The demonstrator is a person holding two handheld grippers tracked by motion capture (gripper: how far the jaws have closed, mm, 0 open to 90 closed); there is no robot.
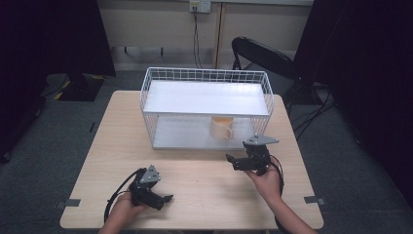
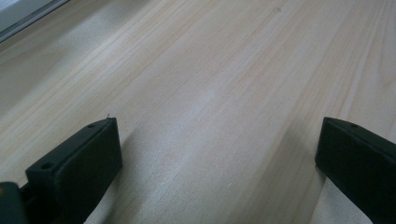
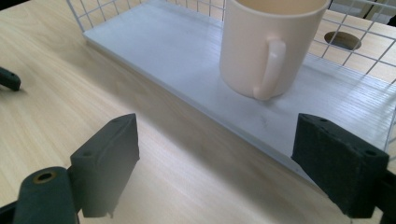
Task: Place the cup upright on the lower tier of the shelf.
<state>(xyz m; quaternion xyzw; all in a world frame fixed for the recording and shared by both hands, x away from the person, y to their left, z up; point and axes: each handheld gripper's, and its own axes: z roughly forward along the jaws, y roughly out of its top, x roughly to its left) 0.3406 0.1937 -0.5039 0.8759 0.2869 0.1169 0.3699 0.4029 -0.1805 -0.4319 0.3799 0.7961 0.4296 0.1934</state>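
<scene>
A cream mug (image 1: 222,128) stands upright on the lower white shelf (image 1: 180,134) of a white wire rack (image 1: 206,78), toward its right end, with its handle facing the front. The right gripper (image 1: 230,158) hovers over the wooden surface (image 1: 204,185) just in front of the rack, jaws spread wide and holding nothing, the mug close ahead of it in the right gripper view. The left gripper (image 1: 168,199) sits low near the front edge of the surface, well apart from the rack, jaws also wide and empty.
</scene>
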